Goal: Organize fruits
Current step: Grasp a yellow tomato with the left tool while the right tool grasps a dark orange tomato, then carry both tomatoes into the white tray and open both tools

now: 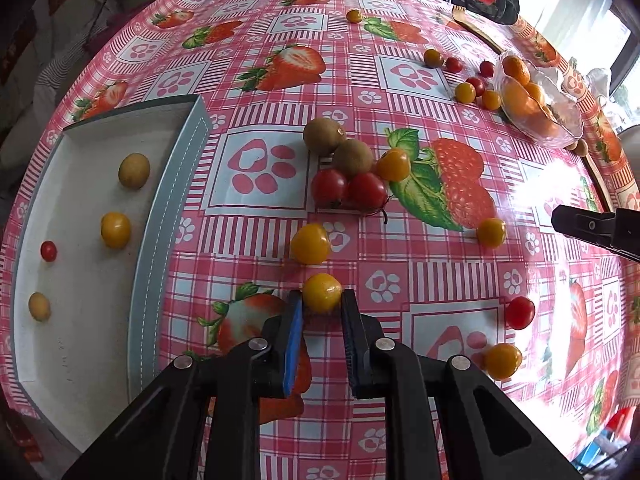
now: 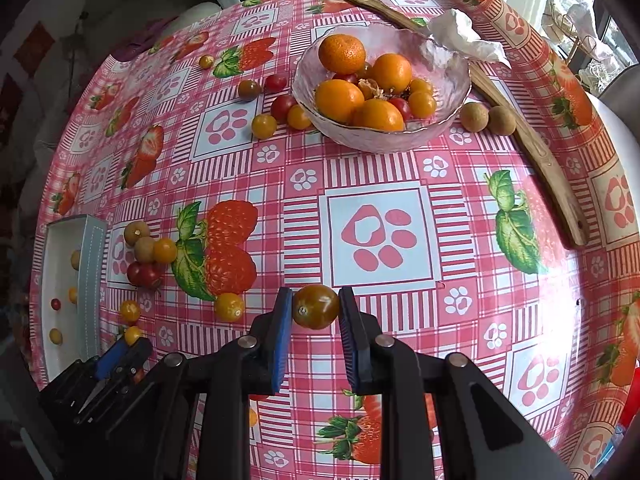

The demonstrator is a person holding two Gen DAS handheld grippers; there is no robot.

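Gripping a yellow tomato (image 1: 322, 293) in left claw (image 1: 321, 304), right claw (image 2: 315, 307) clamping brownish tomato (image 2: 315, 306), tray (image 1: 168, 208) partly cropped.

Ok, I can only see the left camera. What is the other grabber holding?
Observer: The right gripper is pinching a dark brownish tomato between its fingers.
Kid: What's behind the bowl?
Observer: A crumpled white tissue lies at the far rim of the bowl.
Kid: And on the bowl's other side?
Observer: Two small round brown fruits sit to the right of the bowl, beside a long wooden stick.
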